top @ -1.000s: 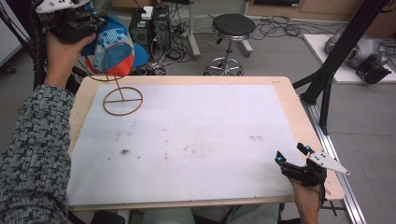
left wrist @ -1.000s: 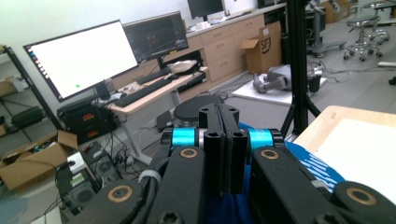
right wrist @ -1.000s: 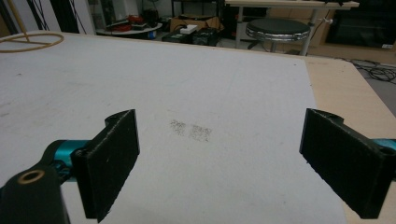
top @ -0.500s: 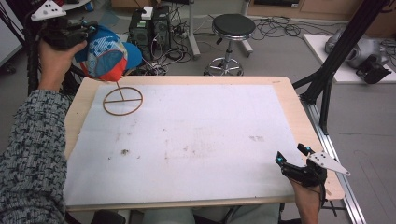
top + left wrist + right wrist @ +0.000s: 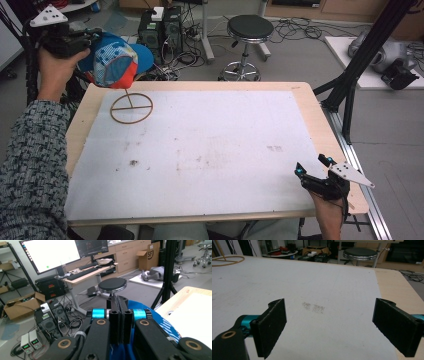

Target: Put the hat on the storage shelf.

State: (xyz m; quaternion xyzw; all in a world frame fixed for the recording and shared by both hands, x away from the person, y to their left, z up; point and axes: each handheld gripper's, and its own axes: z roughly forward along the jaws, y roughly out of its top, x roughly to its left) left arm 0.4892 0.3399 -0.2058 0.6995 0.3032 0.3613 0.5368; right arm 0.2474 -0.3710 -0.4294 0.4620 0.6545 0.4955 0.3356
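A blue, white and orange cap (image 5: 117,62) hangs above the table's far left corner, and my left gripper (image 5: 75,42) is shut on its blue fabric. In the left gripper view the two black jaws are pressed together, with the blue cap (image 5: 160,325) below them. Under the cap stands a thin wooden stand (image 5: 131,107): a ring base with a crossbar and an upright rod, whose top is hidden by the cap's lower edge. The stand's ring (image 5: 227,261) lies far off in the right gripper view. My right gripper (image 5: 312,167) rests open at the near right edge, with nothing between its jaws (image 5: 329,315).
A white sheet (image 5: 210,150) covers most of the wooden table (image 5: 320,115). Behind the table are a black stool (image 5: 249,30) and computer towers (image 5: 160,27) with cables on the floor. A black frame leg (image 5: 350,85) stands by the right edge.
My left gripper has moved left and down with the cap, which now sits lower over the stand's rod. The right gripper has stayed in place.
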